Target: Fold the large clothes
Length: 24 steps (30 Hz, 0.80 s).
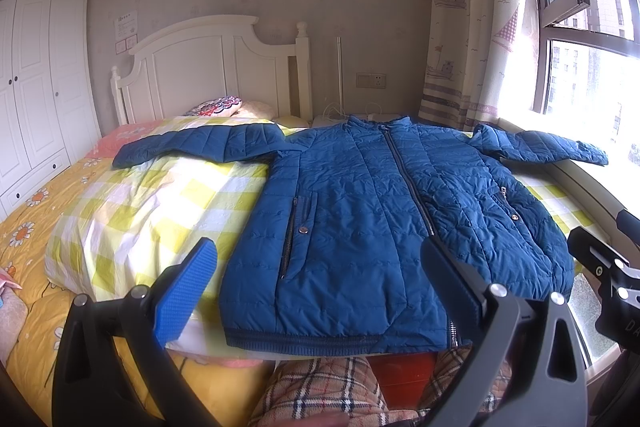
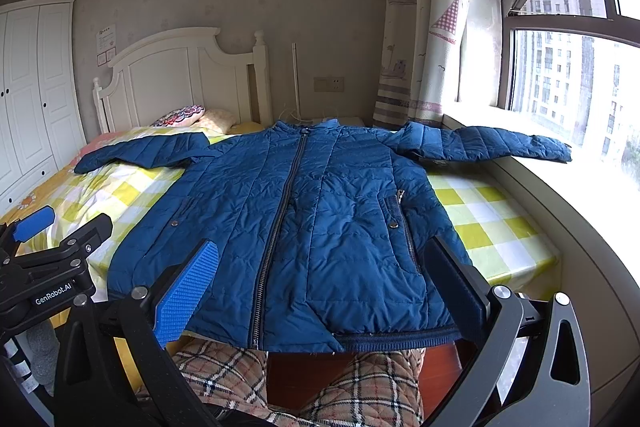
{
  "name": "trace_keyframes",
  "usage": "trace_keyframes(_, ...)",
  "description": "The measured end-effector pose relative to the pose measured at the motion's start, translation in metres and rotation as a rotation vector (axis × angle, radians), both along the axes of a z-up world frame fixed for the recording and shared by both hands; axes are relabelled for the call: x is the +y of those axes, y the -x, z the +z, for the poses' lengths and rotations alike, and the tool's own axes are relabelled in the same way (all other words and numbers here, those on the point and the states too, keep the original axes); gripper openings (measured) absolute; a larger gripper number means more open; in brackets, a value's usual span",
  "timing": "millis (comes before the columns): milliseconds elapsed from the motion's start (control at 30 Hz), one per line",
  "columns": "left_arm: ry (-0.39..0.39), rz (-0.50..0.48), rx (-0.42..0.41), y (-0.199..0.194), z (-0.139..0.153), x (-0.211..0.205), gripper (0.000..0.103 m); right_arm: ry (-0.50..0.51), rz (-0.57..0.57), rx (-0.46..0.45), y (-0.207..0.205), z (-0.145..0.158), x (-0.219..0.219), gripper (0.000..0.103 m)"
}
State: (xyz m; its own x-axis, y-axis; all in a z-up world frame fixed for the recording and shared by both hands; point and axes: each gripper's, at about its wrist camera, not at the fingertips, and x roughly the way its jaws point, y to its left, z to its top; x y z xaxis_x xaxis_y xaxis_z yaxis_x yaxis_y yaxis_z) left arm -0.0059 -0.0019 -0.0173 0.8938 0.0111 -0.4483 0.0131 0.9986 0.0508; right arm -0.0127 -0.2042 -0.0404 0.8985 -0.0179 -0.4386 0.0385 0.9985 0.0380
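A blue quilted jacket [image 1: 360,211] lies flat, zipped, front up on the bed, with both sleeves spread out sideways; it also shows in the right wrist view [image 2: 304,219]. Its hem hangs over the near bed edge. My left gripper [image 1: 320,279] is open and empty, held just above the hem near the jacket's left half. My right gripper [image 2: 324,283] is open and empty above the hem on the right half. The right gripper's body shows at the right edge of the left wrist view [image 1: 612,267]; the left gripper's body shows at the left of the right wrist view [image 2: 52,267].
A yellow-checked quilt [image 1: 152,211] covers the bed under the jacket. A white headboard [image 1: 212,67] and pillows stand at the far end, a white wardrobe [image 1: 36,91] at left. The window sill [image 2: 580,187] runs along the right, holding the right sleeve. Plaid-trousered legs [image 2: 360,387] are below.
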Motion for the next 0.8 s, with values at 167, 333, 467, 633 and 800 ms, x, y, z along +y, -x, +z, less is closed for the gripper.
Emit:
trace_keyframes(167, 0.001, -0.001, 0.003, -0.001, 0.0, 0.0, 0.101, -0.002, 0.0, 0.003, 0.0, 0.0, -0.001, 0.099)
trace_keyframes(333, 0.003, -0.013, 0.029, -0.005, -0.006, -0.001, 0.101, -0.009, 0.0, 0.021, -0.003, -0.006, -0.001, 0.099)
trace_keyframes(467, 0.015, -0.04, 0.089, -0.018, -0.014, -0.003, 0.101, -0.024, -0.001, 0.058, -0.015, -0.014, -0.009, 0.099)
trace_keyframes(633, -0.018, -0.089, 0.16, -0.066, -0.031, -0.015, 0.101, -0.055, -0.016, 0.086, -0.048, -0.027, -0.036, 0.099)
trace_keyframes(800, -0.017, -0.141, 0.323, -0.167, -0.06, -0.023, 0.101, -0.115, -0.149, 0.172, -0.112, -0.042, -0.099, 0.099)
